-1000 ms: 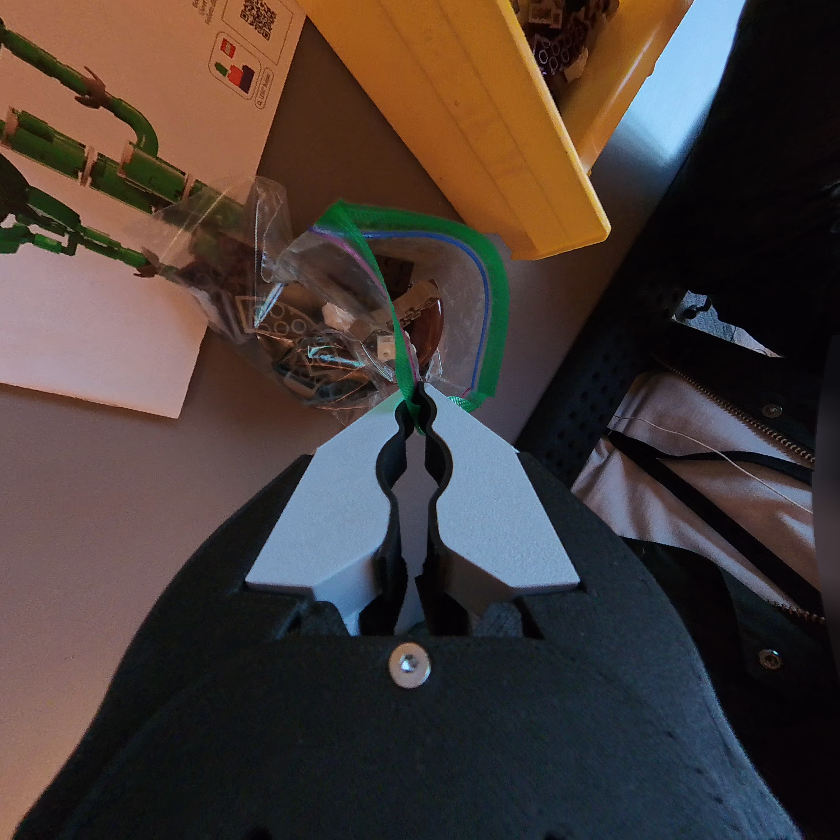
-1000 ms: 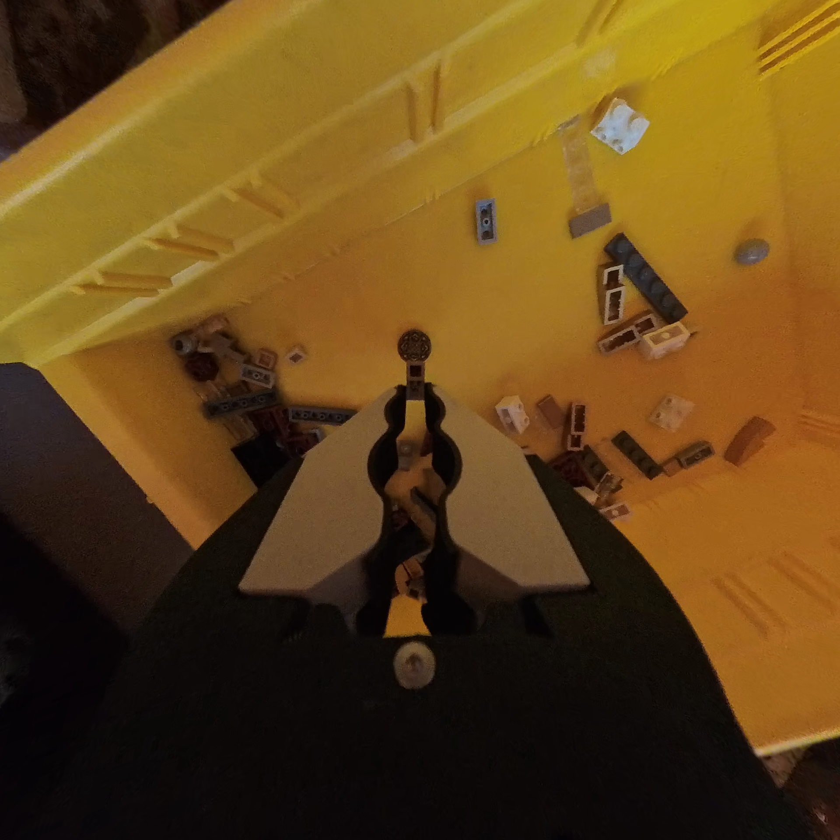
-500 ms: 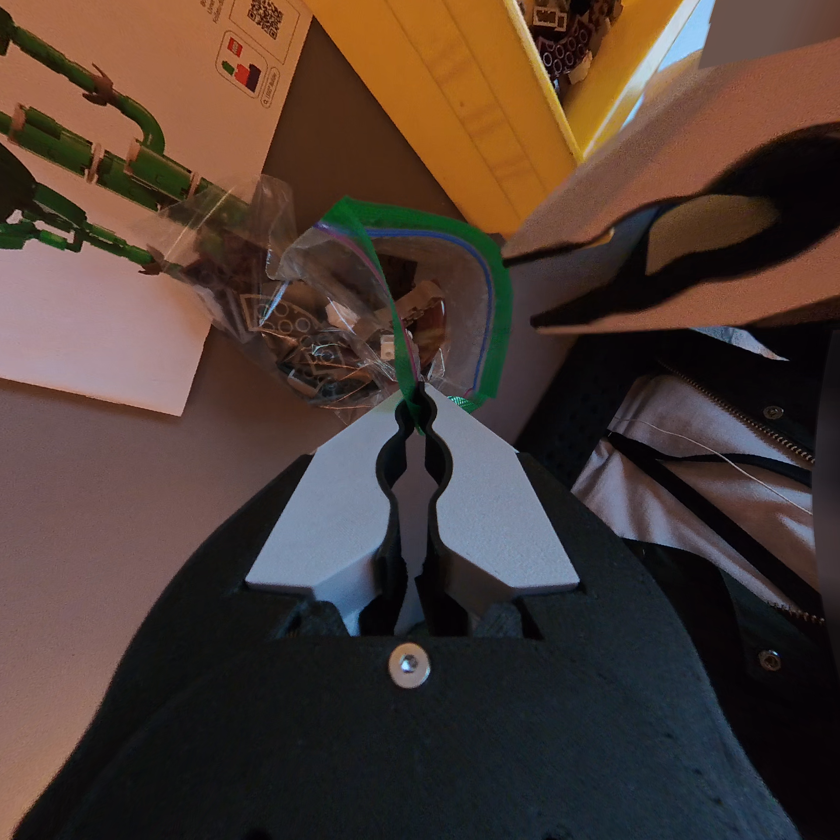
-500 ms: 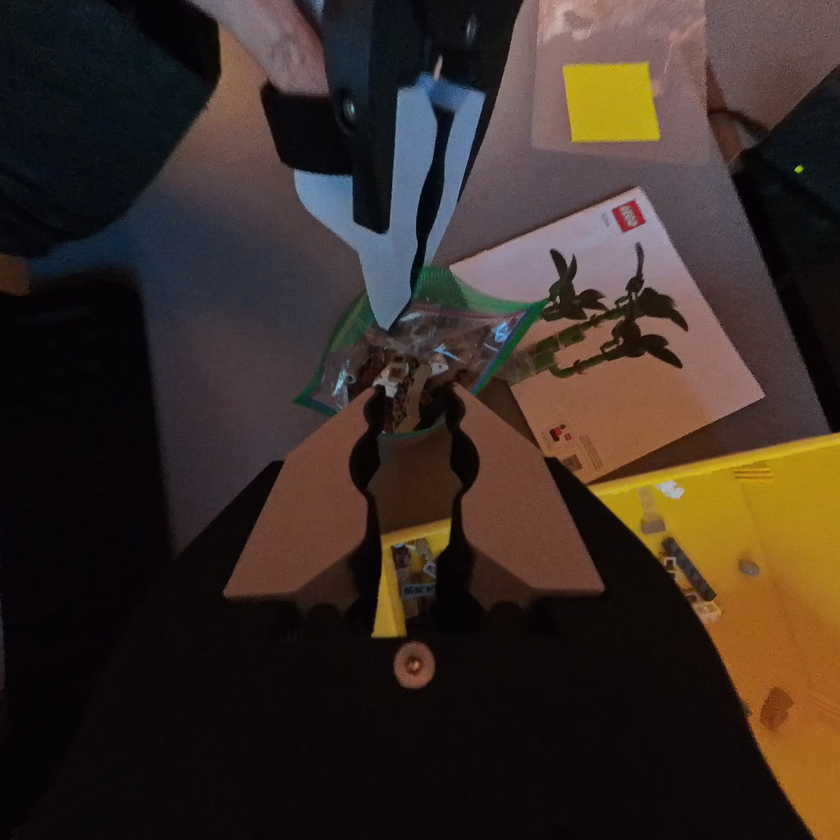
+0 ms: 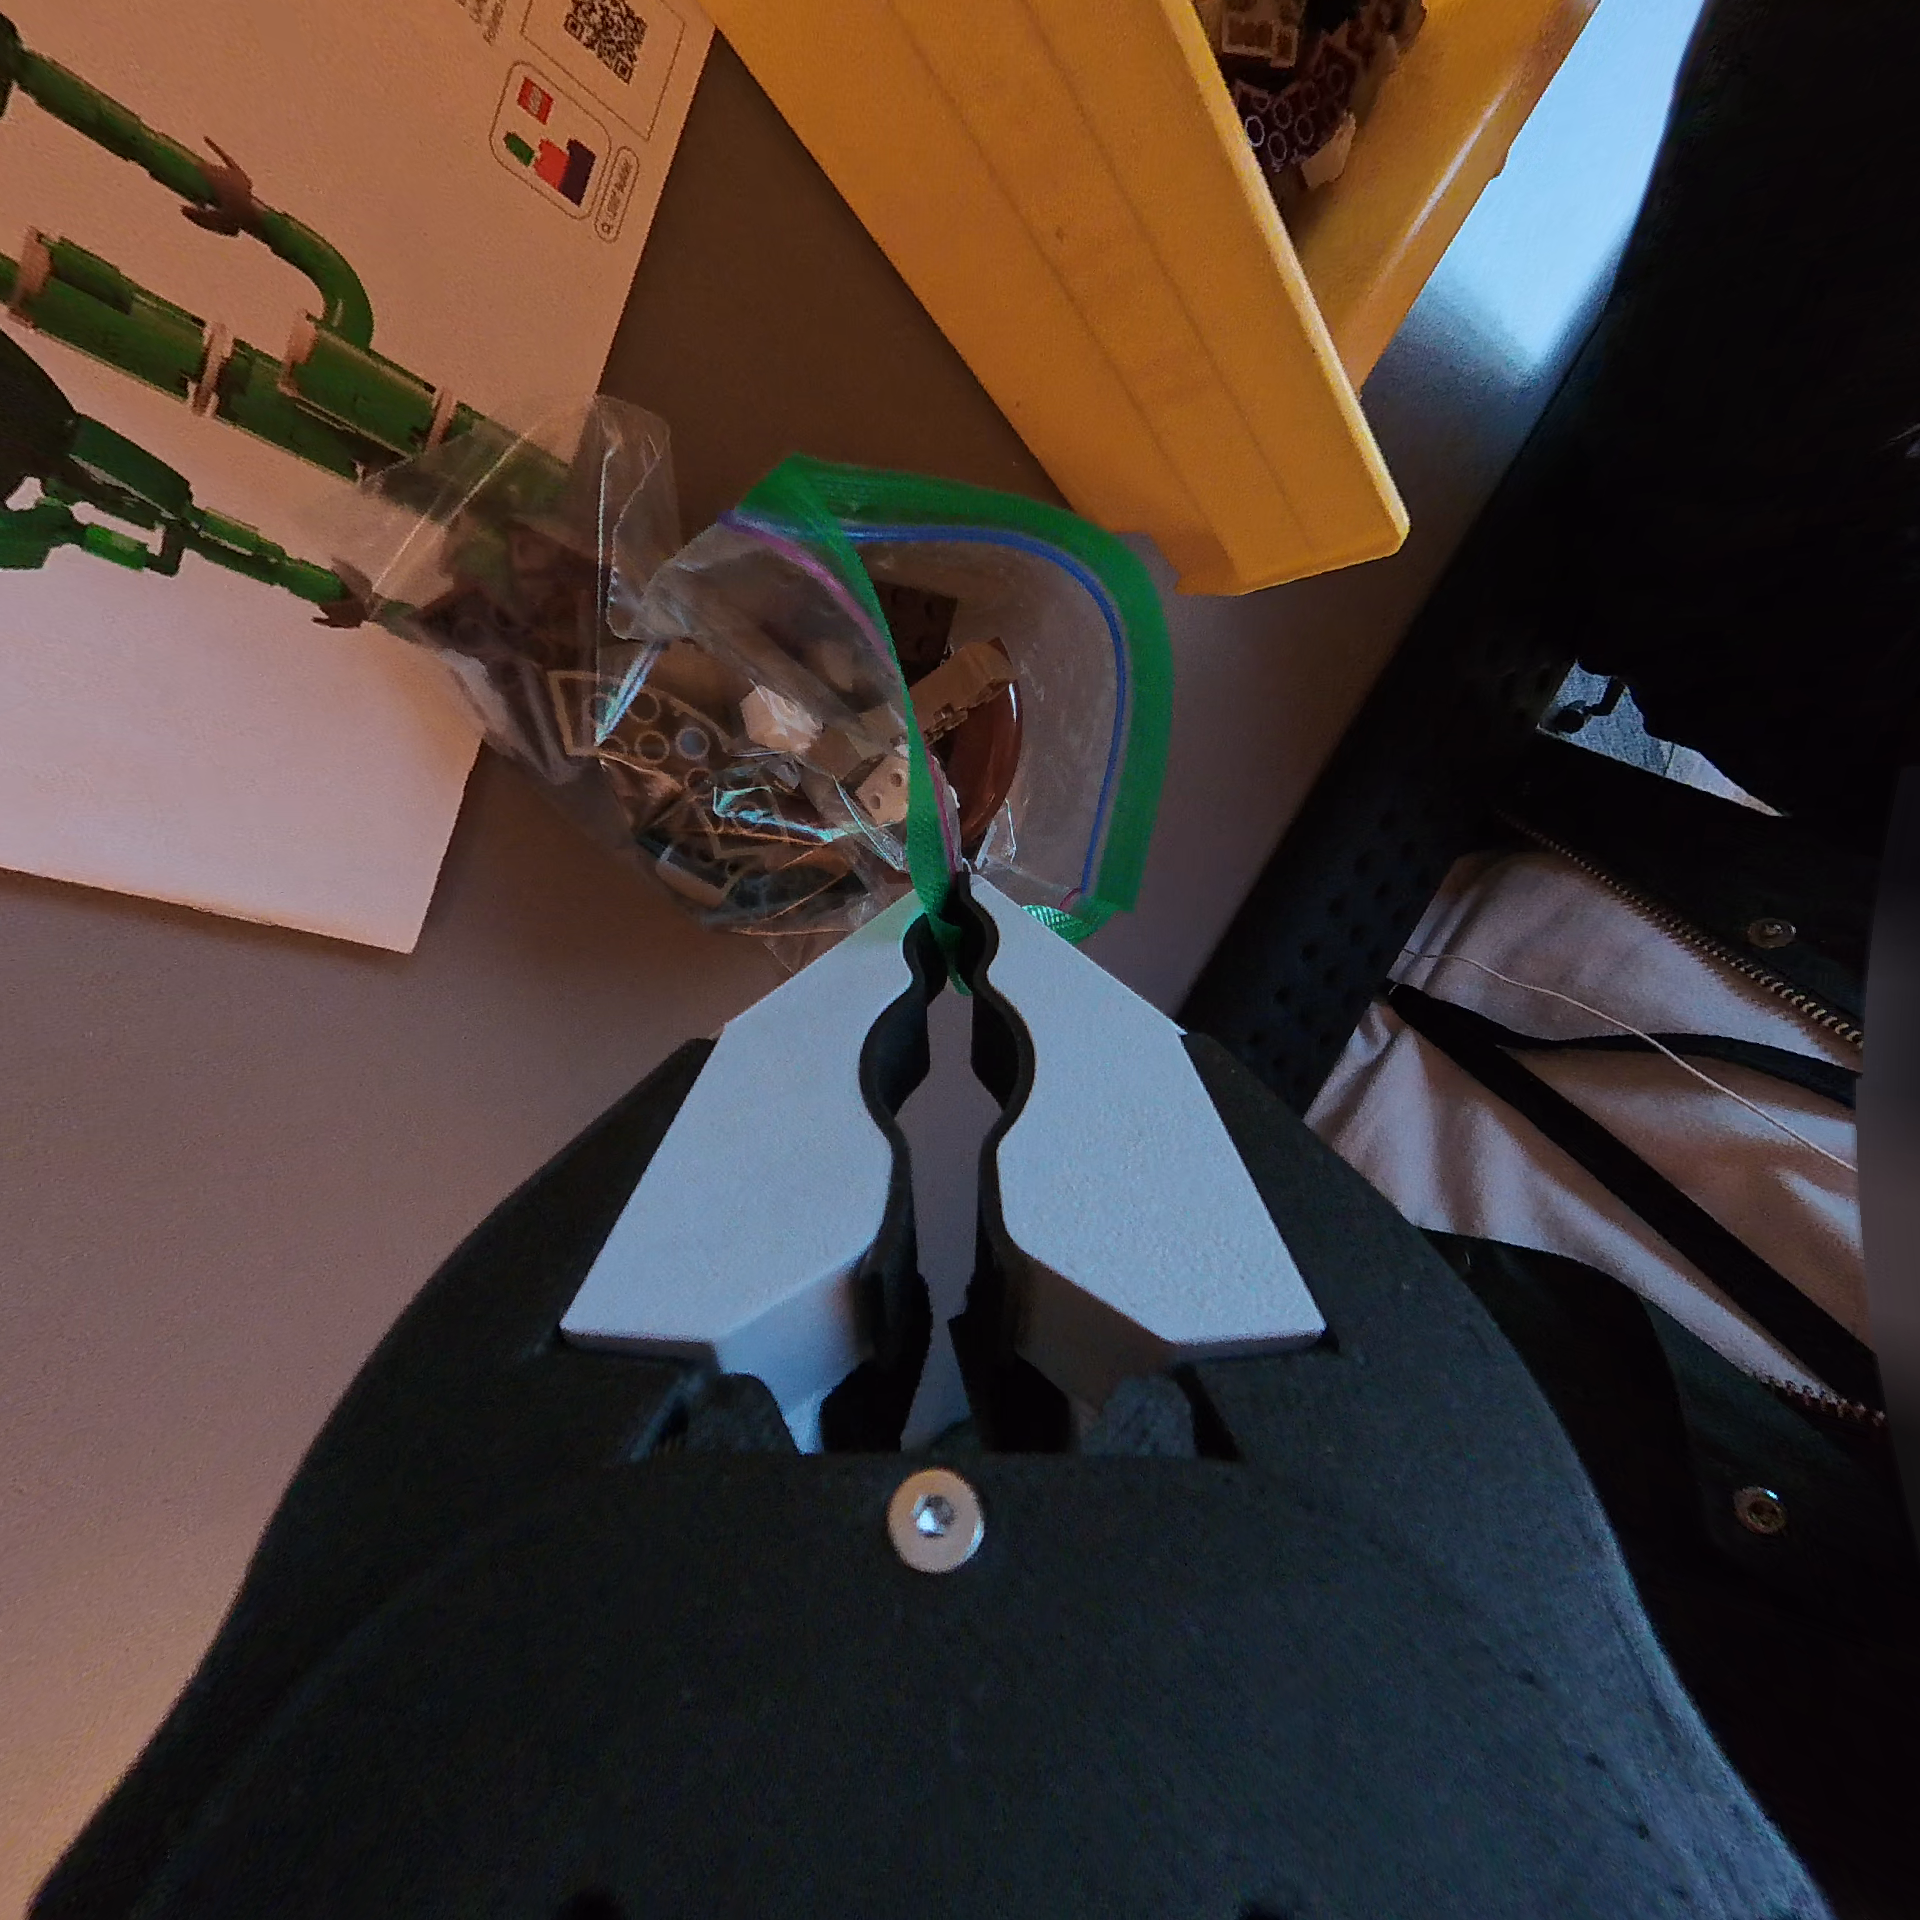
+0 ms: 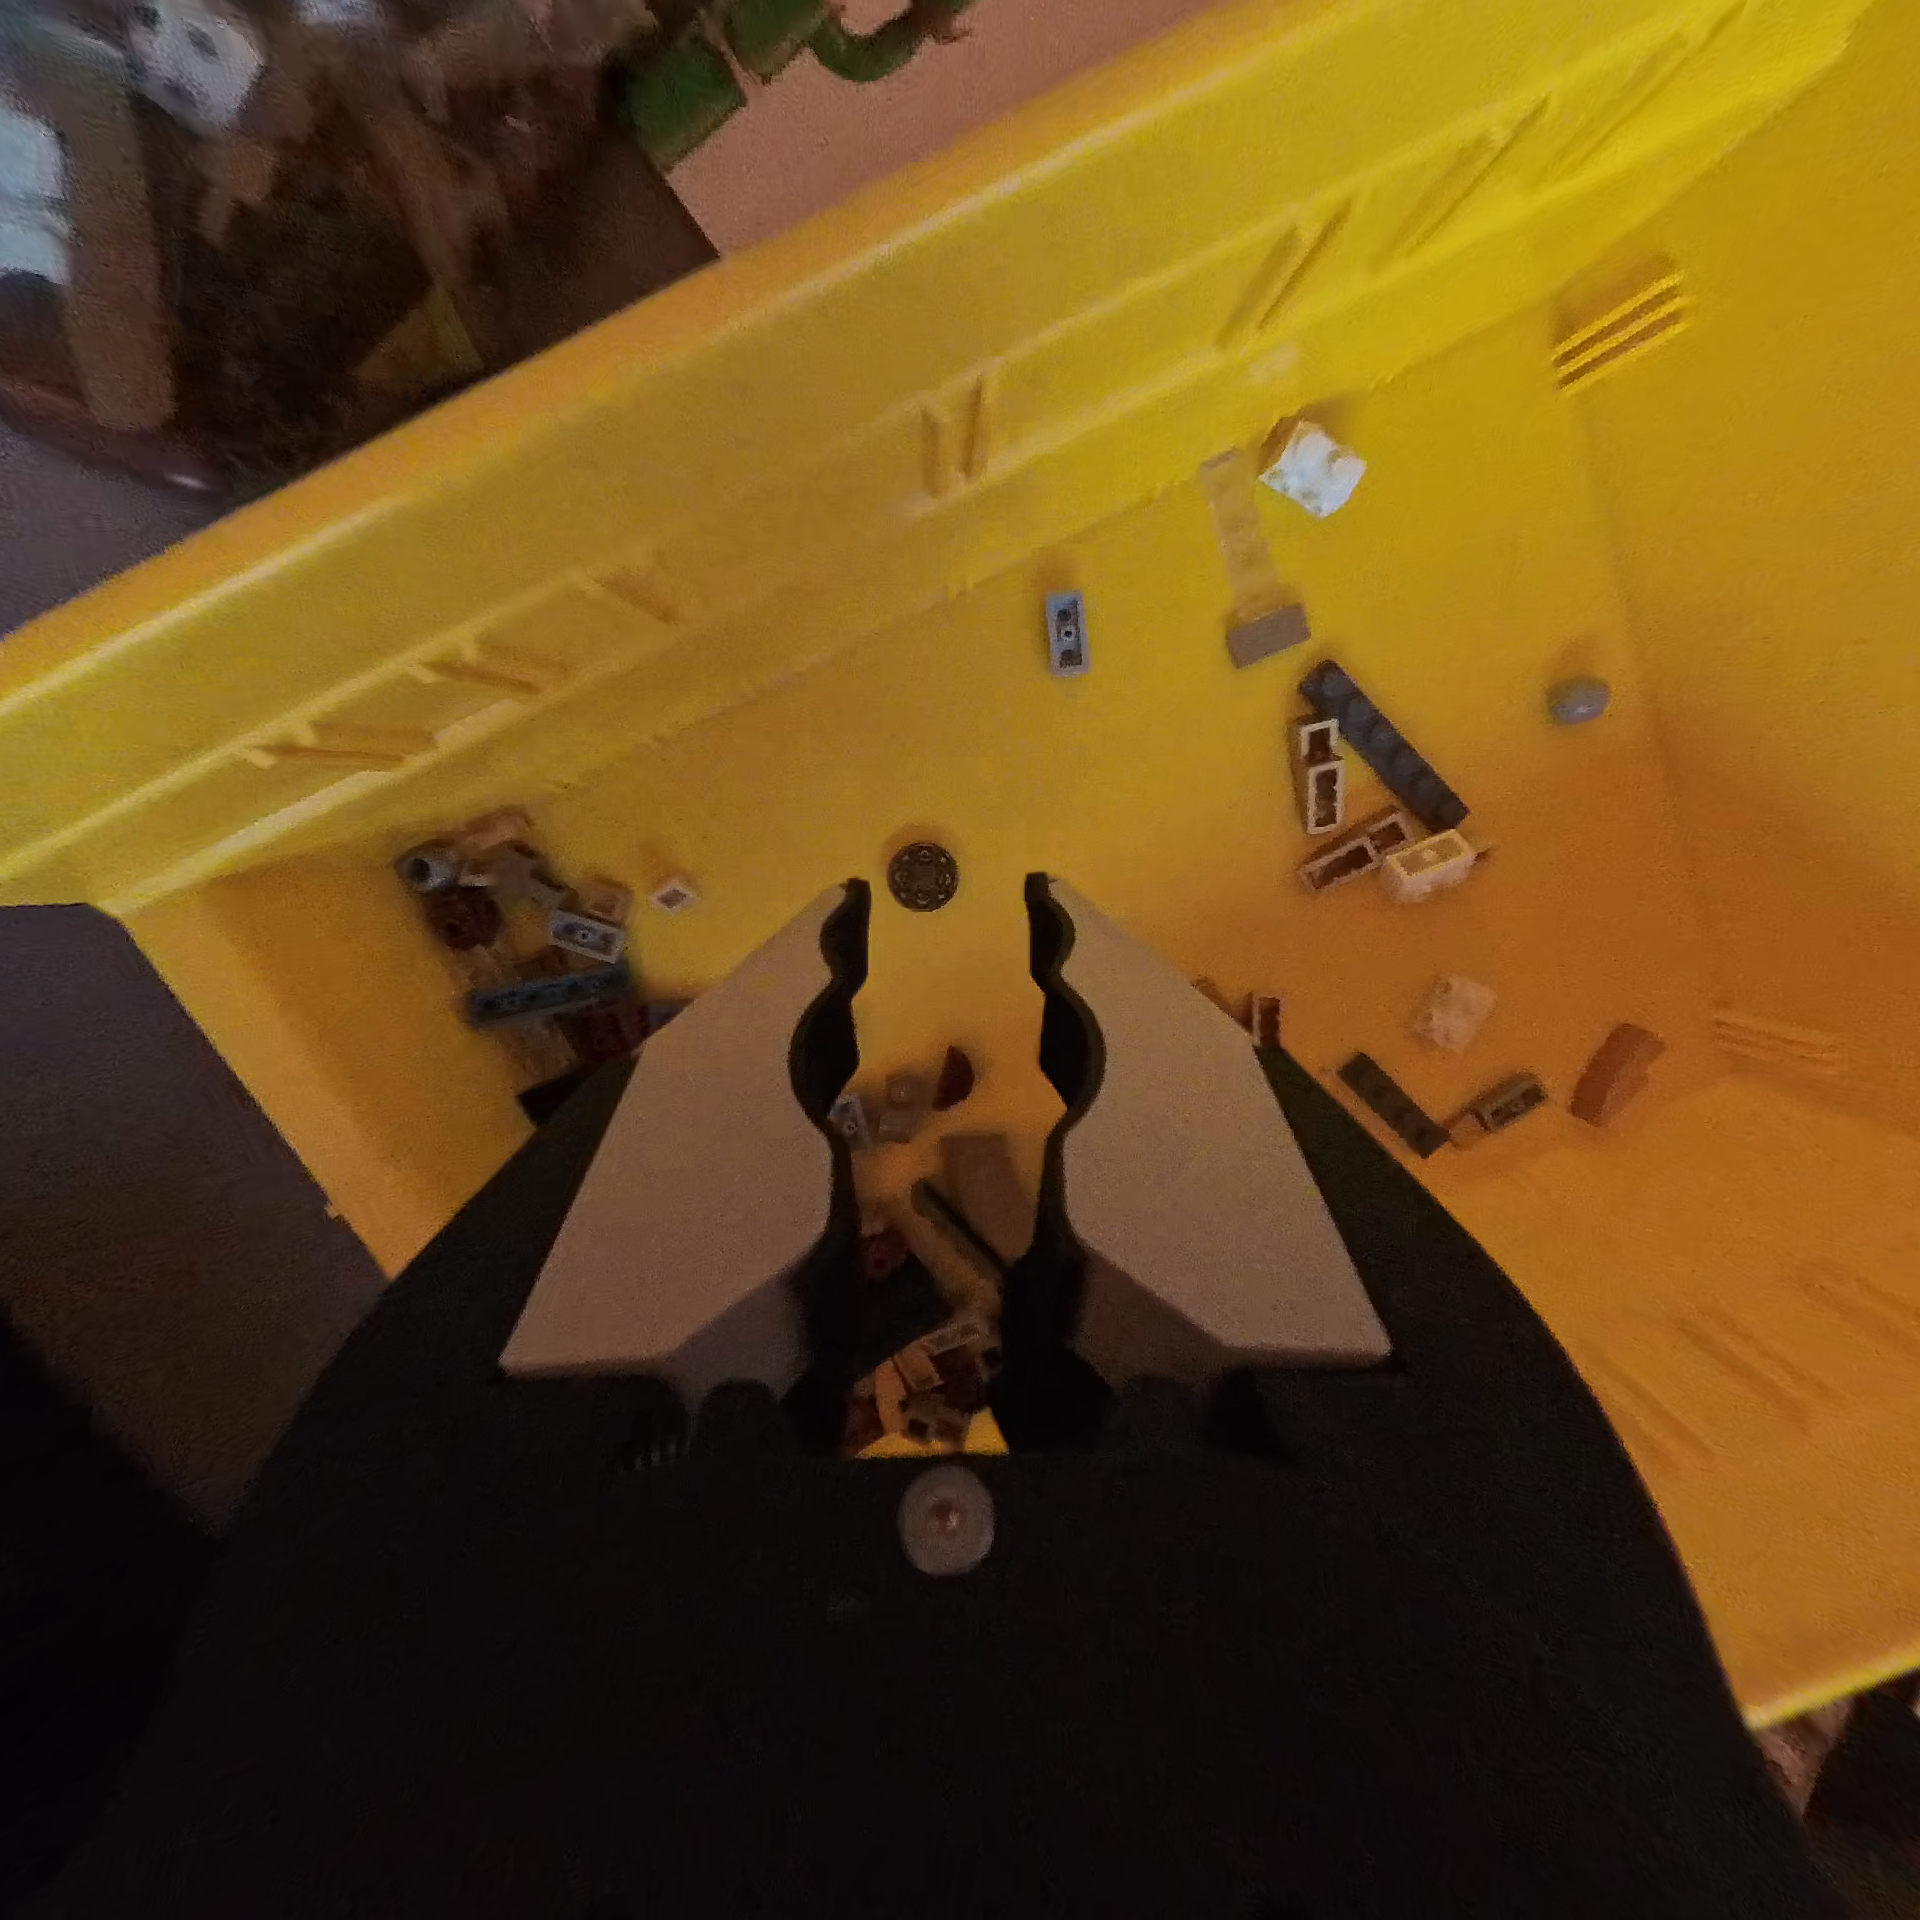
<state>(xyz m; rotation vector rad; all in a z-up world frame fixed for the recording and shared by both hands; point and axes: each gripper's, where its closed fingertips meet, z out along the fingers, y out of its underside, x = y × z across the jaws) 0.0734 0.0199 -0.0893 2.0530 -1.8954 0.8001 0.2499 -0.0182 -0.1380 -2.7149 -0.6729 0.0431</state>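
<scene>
In the left wrist view, the left claw [image 5: 958, 914] is pressed together on the green zip rim of a clear plastic bag [image 5: 790, 717]. The two pale, matte, wedge-shaped fingers [image 5: 769, 1153] meet at their wavy black inner pads, and the green strip is caught right at the tips. The bag's mouth gapes open in a loop, lined with thin blue and purple seal stripes. Its crinkled film holds a heap of small plastic bricks [image 5: 717, 769], dark grey, tan and white, some studded. The bag's closed end lies over the corner of a white printed booklet [image 5: 239, 665], flat on the smooth grey-brown desk [image 5: 208, 1143] and showing green stalks. Beyond the bag a yellow plastic bin [image 5: 1122, 270] with ribbed walls stands near the desk's edge. Past that edge is a black garment with a metal zip [image 5: 1662, 935] and snaps.

In the right wrist view, the right claw [image 6: 943, 894] is spread and holds nothing, hovering inside the yellow bin [image 6: 727, 436]. Just beyond its tips a small dark round disc [image 6: 923, 876] lies on the bin floor. Loose bricks are scattered about: a cluster [image 6: 520, 935] in the left corner, a long dark studded plate [image 6: 1382, 743] and a white block [image 6: 1312, 470] toward the right wall. The view is slightly blurred.
</scene>
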